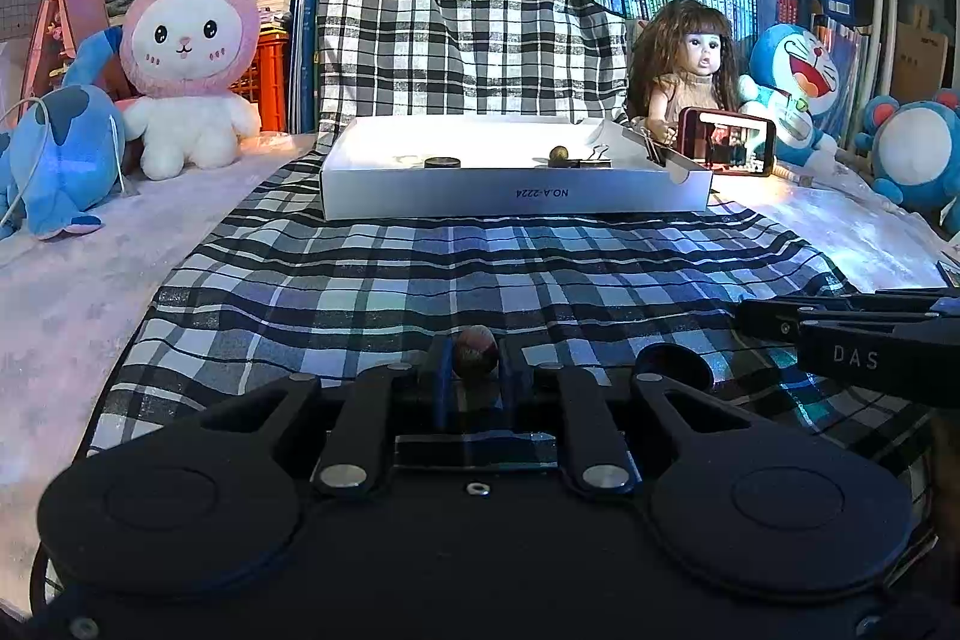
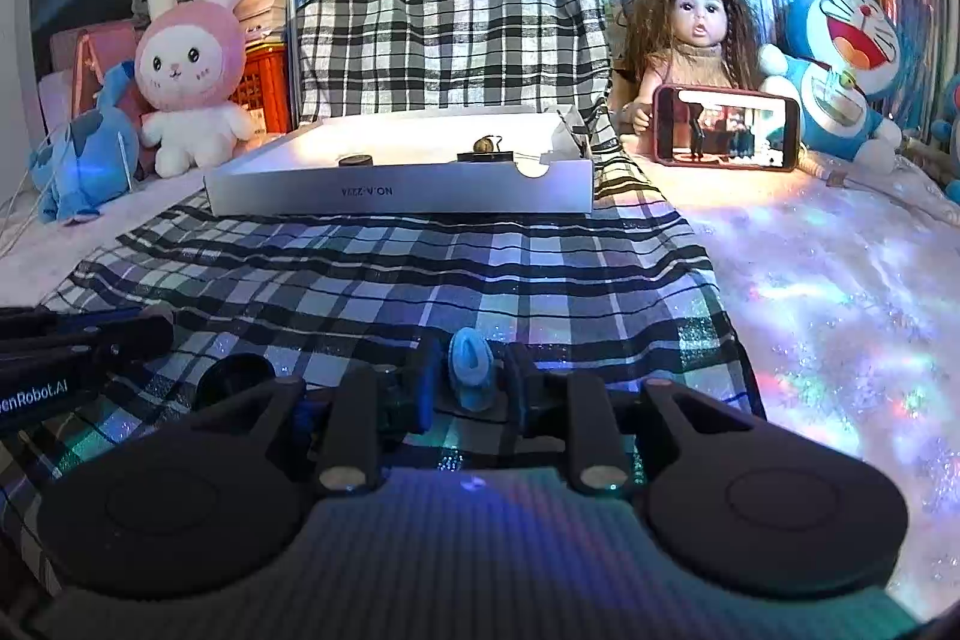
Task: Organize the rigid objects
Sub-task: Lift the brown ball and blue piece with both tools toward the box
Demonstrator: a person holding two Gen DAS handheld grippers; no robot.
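- Presently, the left gripper (image 1: 474, 370) is clamped on a small brown round nut-like object (image 1: 475, 351), held between its fingertips just above the checked cloth (image 1: 420, 274).
- The right gripper (image 2: 471, 376) has a pale blue moulded piece (image 2: 471, 369) between its fingers; a narrow gap shows on either side, so whether the pads press on it cannot be told.
- The white tray (image 1: 516, 201) lies ahead of both tools, well apart, already holding a dark disc (image 1: 442, 162), a brown ball (image 1: 559, 153) and a binder clip (image 1: 596, 158).
- Judgement: the pick-up step is in hand. The next move calls for carrying each piece forward over the tray's near wall and parting the fingers inside it, one tool at a time.
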